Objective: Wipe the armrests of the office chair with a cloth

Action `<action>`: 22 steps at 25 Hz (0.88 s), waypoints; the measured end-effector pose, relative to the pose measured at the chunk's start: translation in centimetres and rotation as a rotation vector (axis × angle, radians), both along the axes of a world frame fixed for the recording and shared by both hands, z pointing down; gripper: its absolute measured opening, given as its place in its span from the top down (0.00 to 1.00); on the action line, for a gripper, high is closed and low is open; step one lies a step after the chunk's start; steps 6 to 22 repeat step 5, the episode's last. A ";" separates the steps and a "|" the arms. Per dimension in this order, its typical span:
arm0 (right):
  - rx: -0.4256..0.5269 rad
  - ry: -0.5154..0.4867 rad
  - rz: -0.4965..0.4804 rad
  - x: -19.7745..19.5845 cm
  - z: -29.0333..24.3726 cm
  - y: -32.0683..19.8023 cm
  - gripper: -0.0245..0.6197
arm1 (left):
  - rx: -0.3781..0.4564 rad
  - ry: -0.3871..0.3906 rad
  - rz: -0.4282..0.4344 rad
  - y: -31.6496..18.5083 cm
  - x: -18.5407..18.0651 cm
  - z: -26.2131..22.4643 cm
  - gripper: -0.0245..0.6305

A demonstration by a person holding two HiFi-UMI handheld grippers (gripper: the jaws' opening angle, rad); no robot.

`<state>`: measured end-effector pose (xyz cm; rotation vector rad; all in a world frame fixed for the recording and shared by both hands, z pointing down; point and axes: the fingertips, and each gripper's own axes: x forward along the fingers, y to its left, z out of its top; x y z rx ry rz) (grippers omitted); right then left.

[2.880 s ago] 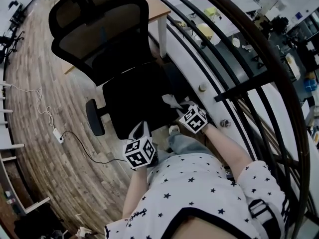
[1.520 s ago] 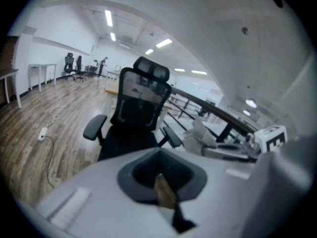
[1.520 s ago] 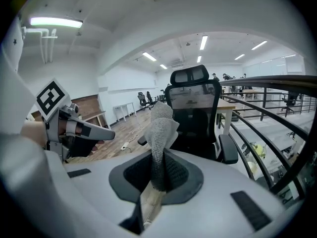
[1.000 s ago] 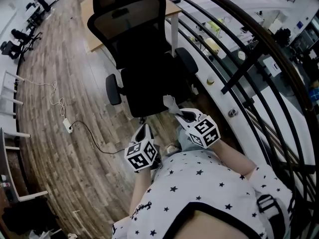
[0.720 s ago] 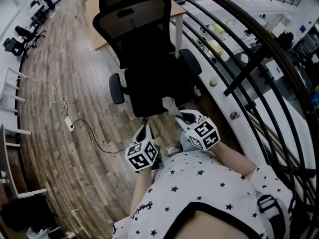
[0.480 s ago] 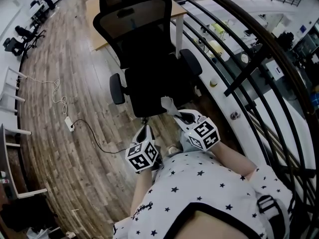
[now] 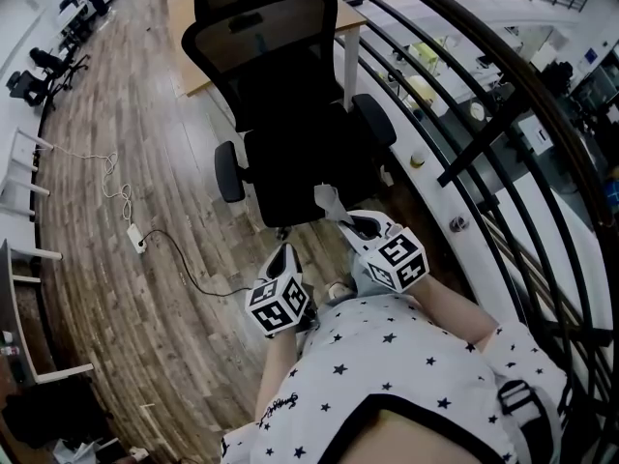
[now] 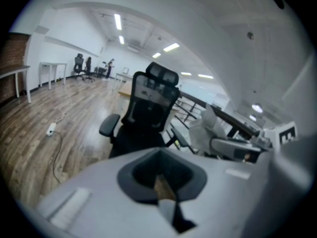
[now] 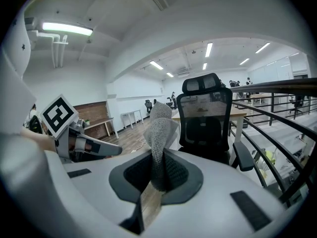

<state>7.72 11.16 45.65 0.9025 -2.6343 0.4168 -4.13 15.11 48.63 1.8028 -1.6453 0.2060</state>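
A black mesh office chair [image 7: 290, 104] stands on the wood floor ahead of me, facing me. Its left armrest [image 7: 228, 170] and right armrest [image 7: 373, 119] are both apart from the grippers. My right gripper [image 7: 346, 222] is shut on a grey-white cloth [image 7: 327, 201], which sticks up from the jaws near the seat's front edge. In the right gripper view, the cloth [image 9: 161, 128] rises from the right gripper [image 9: 158, 175] before the chair [image 9: 205, 118]. My left gripper [image 7: 281, 255] hangs lower left, jaws together, holding nothing. The left gripper view shows the left gripper [image 8: 161, 182] and the chair [image 8: 146, 113].
A black curved railing [image 7: 464, 153] runs close along the right side. A wooden desk [image 7: 193, 27] stands behind the chair. A cable with a power strip [image 7: 135, 240] lies on the floor to the left. White table legs [image 7: 29, 153] stand at the far left.
Since the oldest frame the chair has come to stand farther from the grippers and squarer to me. Over the last second both grippers and the cloth have barely moved.
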 end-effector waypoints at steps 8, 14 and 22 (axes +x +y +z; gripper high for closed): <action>0.005 -0.011 -0.003 -0.6 -0.4 -0.8 0.91 | -0.002 0.000 -0.004 -0.5 -0.4 0.0 0.96; 0.005 -0.011 -0.003 -0.6 -0.4 -0.8 0.91 | -0.002 0.000 -0.004 -0.5 -0.4 0.0 0.96; 0.005 -0.011 -0.003 -0.6 -0.4 -0.8 0.91 | -0.002 0.000 -0.004 -0.5 -0.4 0.0 0.96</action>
